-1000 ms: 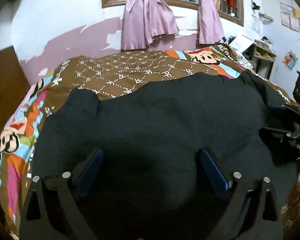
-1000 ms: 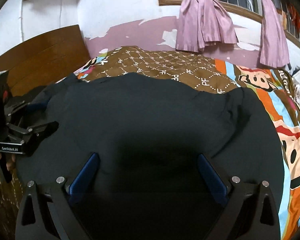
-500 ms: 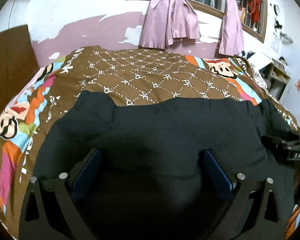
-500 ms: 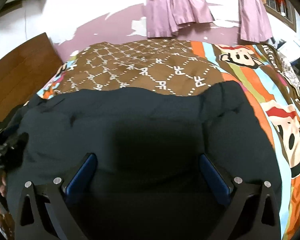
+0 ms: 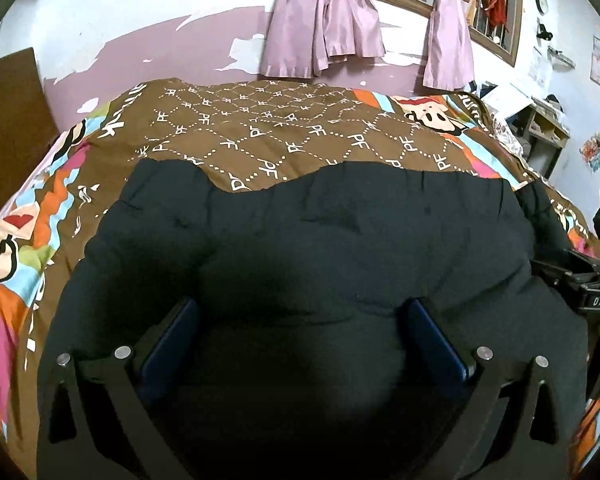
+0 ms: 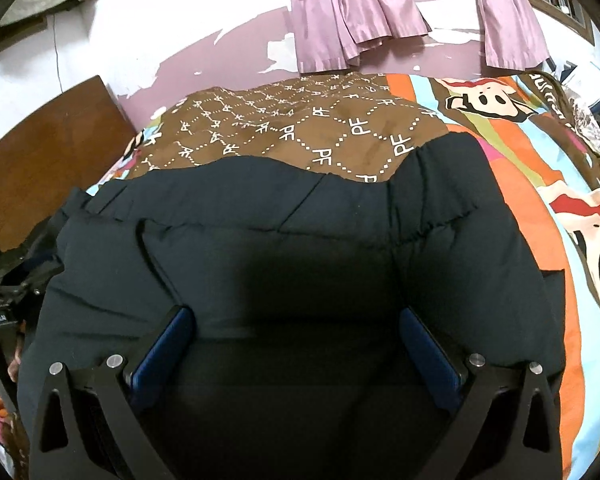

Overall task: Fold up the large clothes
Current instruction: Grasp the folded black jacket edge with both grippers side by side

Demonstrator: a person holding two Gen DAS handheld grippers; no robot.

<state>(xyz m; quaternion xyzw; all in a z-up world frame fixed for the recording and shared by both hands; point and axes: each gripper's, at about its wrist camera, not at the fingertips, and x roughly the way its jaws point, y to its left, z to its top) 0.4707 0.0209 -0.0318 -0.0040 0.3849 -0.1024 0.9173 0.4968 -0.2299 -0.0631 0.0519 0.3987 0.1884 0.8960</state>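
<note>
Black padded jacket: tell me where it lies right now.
The black padded jacket lies spread across the near part of the patterned bedspread, filling the lower centre of both wrist views, its far edge short of the pink curtains.

Your left tool [image 5: 298, 332] is a black frame with two triangular cut-outs, four round silver screws and blue pads [image 5: 432, 336] lining its fingers. Your right tool [image 6: 296, 340] matches it: black arms, silver screws, blue pads [image 6: 162, 350]. Seen from the side, each body carries small white lettering.
</note>
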